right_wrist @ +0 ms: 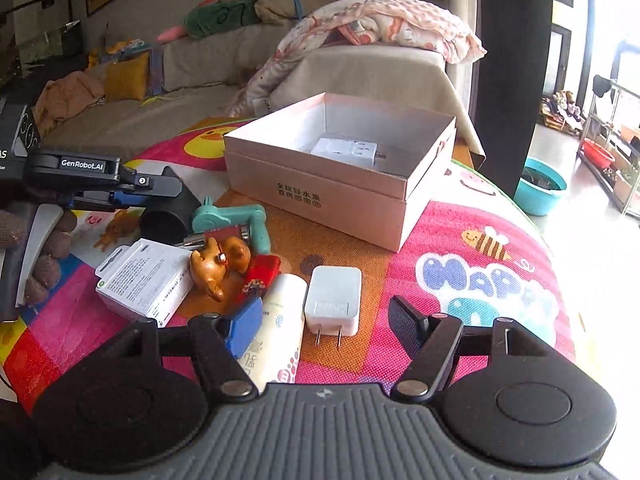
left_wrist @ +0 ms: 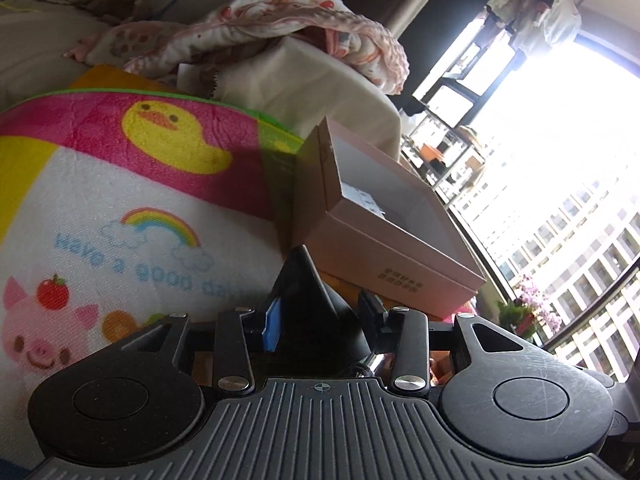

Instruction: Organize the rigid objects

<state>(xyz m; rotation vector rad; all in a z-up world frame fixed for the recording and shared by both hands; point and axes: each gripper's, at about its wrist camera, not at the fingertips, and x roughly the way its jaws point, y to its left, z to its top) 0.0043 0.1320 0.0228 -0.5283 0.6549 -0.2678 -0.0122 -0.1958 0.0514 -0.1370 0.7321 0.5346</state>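
Pink cardboard box [right_wrist: 340, 168] sits open so things go inside. My left gripper [left_wrist: 320, 304] squeezes a black cone-shaped piece [left_wrist: 308, 292]. My right gripper [right_wrist: 324, 328] is spread wide around the white plug charger [right_wrist: 334, 300].

cartoon play mat [right_wrist: 480, 264], beige sofa [right_wrist: 372, 76], teal basin [right_wrist: 540, 192], patterned blanket [left_wrist: 280, 24]

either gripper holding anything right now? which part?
Left gripper is shut on a black funnel-shaped nozzle, pinched at its flattened narrow end. Right gripper is open and holds nothing; it hovers over the white charger.
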